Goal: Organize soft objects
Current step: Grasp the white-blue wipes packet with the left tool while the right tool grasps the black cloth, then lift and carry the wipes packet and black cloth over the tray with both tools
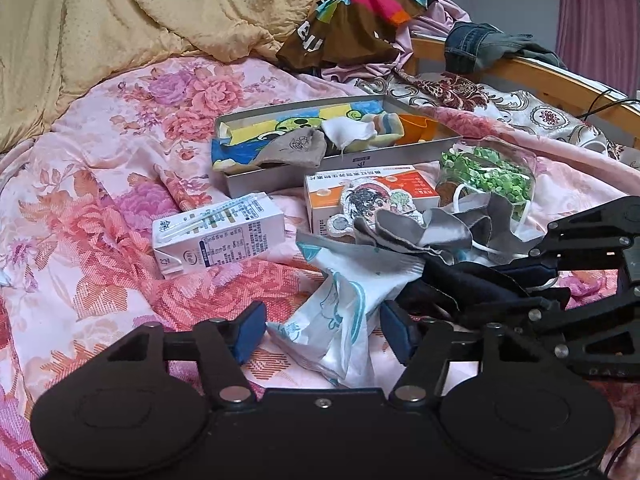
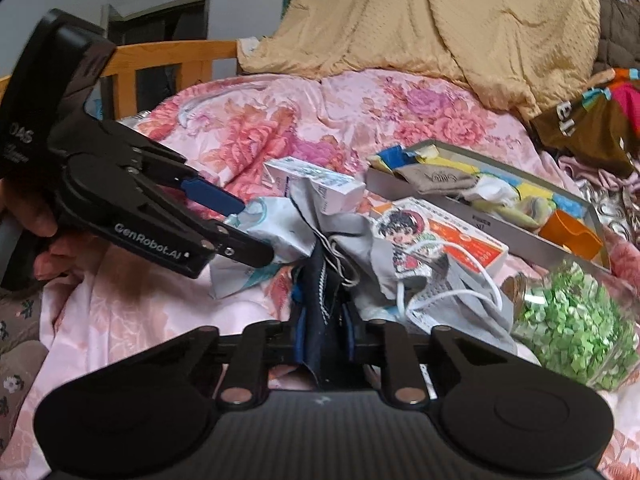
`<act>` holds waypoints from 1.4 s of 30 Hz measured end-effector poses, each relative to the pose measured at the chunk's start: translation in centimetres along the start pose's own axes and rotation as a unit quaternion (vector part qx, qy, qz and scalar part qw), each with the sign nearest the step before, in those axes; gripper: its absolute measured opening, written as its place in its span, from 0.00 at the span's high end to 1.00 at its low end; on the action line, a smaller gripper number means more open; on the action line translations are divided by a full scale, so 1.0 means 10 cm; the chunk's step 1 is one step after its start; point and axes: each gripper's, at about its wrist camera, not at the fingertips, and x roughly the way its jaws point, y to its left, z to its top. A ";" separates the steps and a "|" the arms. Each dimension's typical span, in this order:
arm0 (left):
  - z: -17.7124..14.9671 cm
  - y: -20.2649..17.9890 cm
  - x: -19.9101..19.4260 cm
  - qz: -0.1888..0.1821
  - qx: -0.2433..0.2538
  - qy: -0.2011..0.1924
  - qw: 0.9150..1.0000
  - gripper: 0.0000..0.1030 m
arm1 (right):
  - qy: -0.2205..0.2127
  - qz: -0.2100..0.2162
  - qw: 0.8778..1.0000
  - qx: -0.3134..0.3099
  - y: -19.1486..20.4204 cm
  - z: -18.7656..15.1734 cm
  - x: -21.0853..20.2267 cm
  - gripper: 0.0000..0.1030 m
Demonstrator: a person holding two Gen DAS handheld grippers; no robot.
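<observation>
My left gripper (image 1: 322, 330) is open, its blue pads on either side of a white cloth with teal print (image 1: 344, 300) on the bed; it also shows in the right wrist view (image 2: 248, 232). My right gripper (image 2: 323, 334) is shut on a dark navy sock (image 2: 320, 300), which shows in the left wrist view (image 1: 472, 284). A grey face mask (image 1: 436, 232) with white loops lies behind them. A shallow grey box (image 1: 280, 178) holds a grey sock (image 1: 296, 148), a white cloth (image 1: 348, 132) and other soft items.
A milk carton (image 1: 216, 236), an orange-and-white medicine box (image 1: 372, 192) with a cartoon sticker and a clear bag of green bits (image 1: 488, 172) lie on the pink floral bedspread (image 1: 100, 200). A tan quilt (image 1: 120, 20) and piled clothes (image 1: 360, 12) sit behind. A wooden bed rail (image 1: 540, 76) runs at right.
</observation>
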 end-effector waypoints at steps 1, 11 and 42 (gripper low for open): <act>0.00 -0.01 0.01 0.003 0.003 0.002 1.000 0.42 | 0.002 -0.001 1.000 0.003 -0.01 0.00 0.01 0.84; 0.00 -0.18 -0.01 0.014 0.029 0.007 0.999 0.64 | -0.008 0.000 1.000 0.008 -0.04 0.00 0.01 0.97; 0.08 -0.41 -0.45 0.069 -0.129 0.000 0.989 0.69 | -0.121 -0.050 0.991 -0.027 -0.01 0.09 -0.42 0.99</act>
